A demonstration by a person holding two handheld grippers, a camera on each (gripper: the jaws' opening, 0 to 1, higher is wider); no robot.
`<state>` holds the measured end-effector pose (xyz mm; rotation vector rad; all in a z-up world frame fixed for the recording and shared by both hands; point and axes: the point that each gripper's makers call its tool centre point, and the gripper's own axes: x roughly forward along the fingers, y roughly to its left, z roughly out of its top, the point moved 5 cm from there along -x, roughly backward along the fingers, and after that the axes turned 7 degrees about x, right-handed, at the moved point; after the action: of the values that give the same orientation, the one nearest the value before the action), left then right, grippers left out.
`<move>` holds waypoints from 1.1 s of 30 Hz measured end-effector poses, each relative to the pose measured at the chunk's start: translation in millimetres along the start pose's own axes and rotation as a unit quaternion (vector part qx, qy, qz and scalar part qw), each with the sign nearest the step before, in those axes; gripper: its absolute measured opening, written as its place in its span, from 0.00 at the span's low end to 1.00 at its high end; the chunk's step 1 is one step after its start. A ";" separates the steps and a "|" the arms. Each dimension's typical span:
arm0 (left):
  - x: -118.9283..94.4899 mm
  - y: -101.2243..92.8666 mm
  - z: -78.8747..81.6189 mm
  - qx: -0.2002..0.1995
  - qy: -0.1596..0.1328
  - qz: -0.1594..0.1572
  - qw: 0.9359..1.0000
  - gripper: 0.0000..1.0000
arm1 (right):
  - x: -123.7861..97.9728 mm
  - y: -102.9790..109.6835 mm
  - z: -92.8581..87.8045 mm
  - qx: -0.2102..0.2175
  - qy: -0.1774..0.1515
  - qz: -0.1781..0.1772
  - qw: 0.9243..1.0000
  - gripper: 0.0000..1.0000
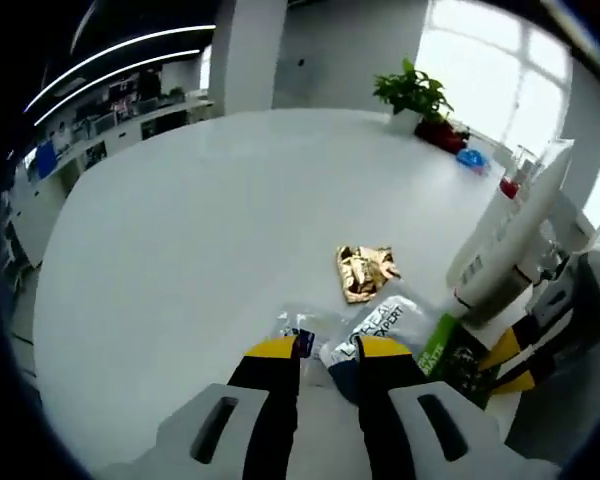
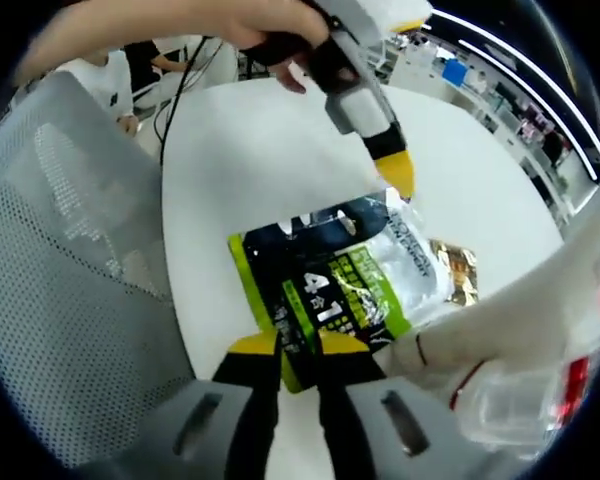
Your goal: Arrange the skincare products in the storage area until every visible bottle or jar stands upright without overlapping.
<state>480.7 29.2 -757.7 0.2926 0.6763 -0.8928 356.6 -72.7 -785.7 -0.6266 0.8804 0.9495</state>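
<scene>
At the desk's (image 1: 180,220) near edge, items listed left to right.

Left tool (image 1: 323,350): tips nearly together, resting on the clear sachet (image 1: 375,325); whether it pinches the film I cannot tell.

Gold sachet (image 1: 365,272): flat, just beyond the clear one, apart from it.

Green pack (image 2: 325,290): flat, overlapping the clear sachet. Right tool (image 2: 298,347): tips close together at the pack's near edge, seemingly nipping it.

White bottle (image 1: 505,235): leaning, at the desk's right edge, its base over the pack.

Handling advice: draw the pack clear by its edge, low and slow, while the left tool pins the sachet; then stand the bottle upright.
</scene>
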 end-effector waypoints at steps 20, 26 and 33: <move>12.1 -6.2 -23.3 0.039 0.058 -0.013 0.998 0.18 | 0.3 -0.2 -0.2 0.012 0.003 0.004 1.000 0.16; 15.0 -7.0 -24.6 0.058 0.071 -0.005 0.996 0.18 | 0.6 -0.2 -0.2 0.012 0.006 0.004 1.000 0.16; 9.6 -11.7 -22.3 0.056 0.069 -0.003 0.996 0.22 | 0.5 0.0 -0.2 0.010 0.006 0.003 1.000 0.16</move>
<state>466.3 27.3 -780.4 0.4560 0.7570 -0.9225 356.7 -72.6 -786.2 -0.6144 0.9021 0.9414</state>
